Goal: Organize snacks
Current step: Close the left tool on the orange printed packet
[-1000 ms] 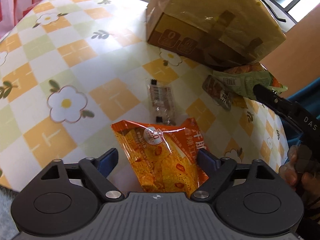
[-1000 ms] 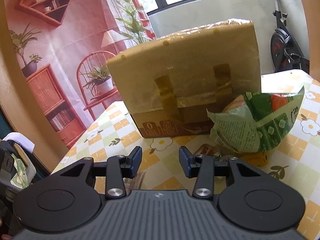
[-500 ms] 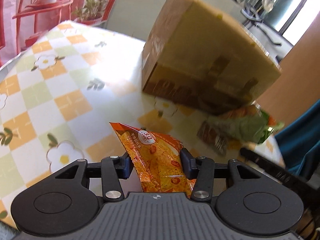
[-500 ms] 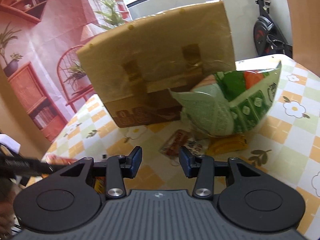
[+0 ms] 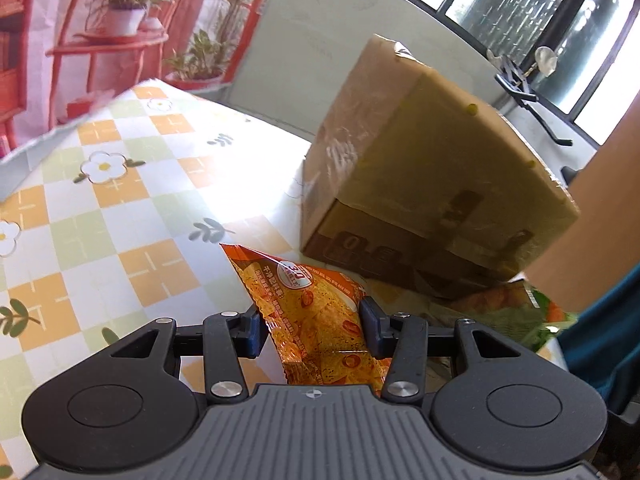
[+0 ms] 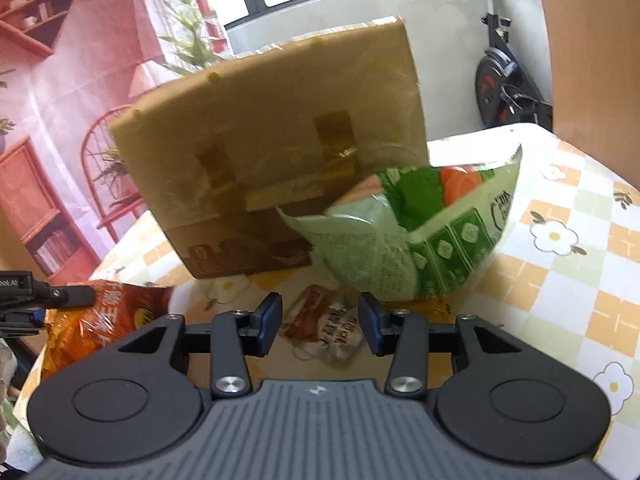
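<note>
While angled downward, left hand-held gripper clamps the orange snack bag; right hand-held gripper gapes.

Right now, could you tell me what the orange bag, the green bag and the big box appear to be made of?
Orange bag: thin glossy plastic film, judging by its crinkles and bright glints. Green bag: similar printed film, though it looks more matte and creased. Box: brown corrugated cardboard, apparently; shiny clear tape strips cross its face, with darker brown patches beneath.

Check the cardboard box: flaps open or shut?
Shut. The cardboard box has tape strips across its closed flap seam, facing the right wrist camera; no opening visible.
</note>
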Demonstrator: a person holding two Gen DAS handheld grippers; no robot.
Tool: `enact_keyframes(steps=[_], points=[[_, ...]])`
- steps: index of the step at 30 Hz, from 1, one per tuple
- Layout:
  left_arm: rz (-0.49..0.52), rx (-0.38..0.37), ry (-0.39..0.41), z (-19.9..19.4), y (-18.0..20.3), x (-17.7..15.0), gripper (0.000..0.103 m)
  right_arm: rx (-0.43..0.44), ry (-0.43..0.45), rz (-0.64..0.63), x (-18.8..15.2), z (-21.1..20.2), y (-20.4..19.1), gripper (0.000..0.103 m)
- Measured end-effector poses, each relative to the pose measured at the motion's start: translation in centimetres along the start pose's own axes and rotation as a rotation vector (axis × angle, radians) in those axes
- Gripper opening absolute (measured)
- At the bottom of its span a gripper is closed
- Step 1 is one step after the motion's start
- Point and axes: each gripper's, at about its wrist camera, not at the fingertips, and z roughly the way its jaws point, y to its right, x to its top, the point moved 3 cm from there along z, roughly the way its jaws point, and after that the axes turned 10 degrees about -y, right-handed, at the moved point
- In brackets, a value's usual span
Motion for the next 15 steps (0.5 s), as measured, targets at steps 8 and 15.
enact_keyframes(steps=[8,15], points=[[0.01,0.019,-0.012,0.7,-0.8,-1.0,0.049,-0.065,-0.055,0.026,-0.8,1.9,1.7,0.054],[0.0,-0.019,0.017,0.5,-1.7,-2.2,0.049,-0.13,-0.03,-0.093,-0.3,3.5,1.3,0.056]])
